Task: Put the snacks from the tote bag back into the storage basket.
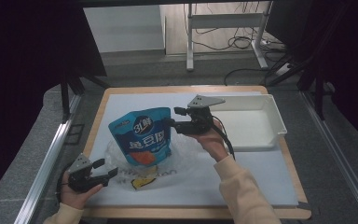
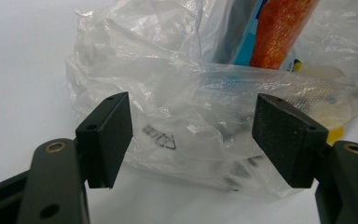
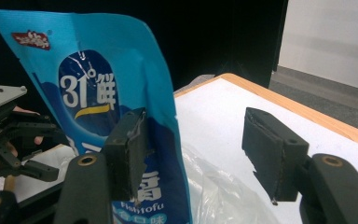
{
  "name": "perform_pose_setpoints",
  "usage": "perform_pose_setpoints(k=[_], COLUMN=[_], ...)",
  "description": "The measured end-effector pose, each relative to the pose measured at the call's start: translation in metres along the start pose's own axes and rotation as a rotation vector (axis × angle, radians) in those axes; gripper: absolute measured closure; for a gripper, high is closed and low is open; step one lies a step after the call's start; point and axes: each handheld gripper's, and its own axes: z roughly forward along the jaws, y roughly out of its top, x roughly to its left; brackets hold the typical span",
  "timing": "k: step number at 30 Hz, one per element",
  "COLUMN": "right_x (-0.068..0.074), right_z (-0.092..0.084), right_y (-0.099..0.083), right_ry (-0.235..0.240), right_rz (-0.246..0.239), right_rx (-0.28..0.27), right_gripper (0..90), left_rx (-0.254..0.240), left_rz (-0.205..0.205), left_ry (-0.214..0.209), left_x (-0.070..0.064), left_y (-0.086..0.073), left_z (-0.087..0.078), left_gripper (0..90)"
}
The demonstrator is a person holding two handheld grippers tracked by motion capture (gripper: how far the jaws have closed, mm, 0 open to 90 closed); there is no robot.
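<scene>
High view: blue snack pouch (image 1: 142, 135) stands upright near the middle of the table (image 1: 261, 177), a little toward its left edge, with its lower part inside a crumpled clear plastic bag (image 1: 177, 161). Pouch face carries white print and an orange patch near the bottom. A small yellow item (image 1: 142, 182) lies in the bag at the near side.

Right tongs (image 1: 171, 116) sit level at the pouch's upper right edge, held by the right hand (image 1: 212, 140). Right gripper view: jaws released, standing apart; one pad is right at the pouch's edge, touching or just in front of it, cannot tell which, and the other pad is well clear with bare table behind it. No clamp on the pouch.

Left tongs (image 1: 105, 169) are near the table's front left corner, held by the left hand (image 1: 77, 196), aimed at the bag. Left gripper view: jaws released and wide; the bag's (image 2: 182, 116) crumpled plastic lies just ahead of the pads, not pinched.

White tray (image 1: 272, 116) sits at the table's far right corner. Table has a white mat with a wooden rim.
</scene>
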Motion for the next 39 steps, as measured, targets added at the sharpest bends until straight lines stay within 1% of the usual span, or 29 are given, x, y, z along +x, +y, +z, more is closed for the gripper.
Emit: perform_pose_setpoints(k=[9,14,17,23,26,32,35,39], right_x=[0.002,0.004,0.004,0.006,0.005,0.0,-0.001,-0.003], right_z=[0.009,0.012,0.015,0.021,0.023,0.023,0.022,0.022], right_y=[0.006,0.011,0.015,0.02,0.021,0.019,0.019,0.018], right_ry=[0.026,0.049,0.063,0.092,0.101,0.129,0.139,0.151], right_rz=[-0.007,-0.008,-0.006,-0.023,-0.031,-0.01,-0.019,-0.038], right_rx=[0.008,0.003,-0.003,-0.004,-0.005,-0.021,-0.025,-0.035], right_gripper=[44.9,47.2,51.2,63.9,66.6,72.3,74.7,75.1], left_rx=[-0.004,-0.001,-0.002,-0.001,-0.001,0.0,0.004,0.01], left_rz=[-0.002,0.0,-0.001,0.0,0.0,0.0,0.002,0.001], left_ry=[0.005,0.006,0.008,0.008,0.008,0.008,0.008,0.01], left_x=[0.001,0.0,0.0,0.001,0.001,0.001,0.001,0.002], left_y=[0.0,0.0,0.0,-0.001,-0.001,-0.001,-0.001,-0.001], left_z=[0.0,0.0,0.0,0.0,0.0,0.0,0.001,0.001], left_gripper=[28.9,28.9,28.9,28.9,28.9,28.9,28.9,28.9])
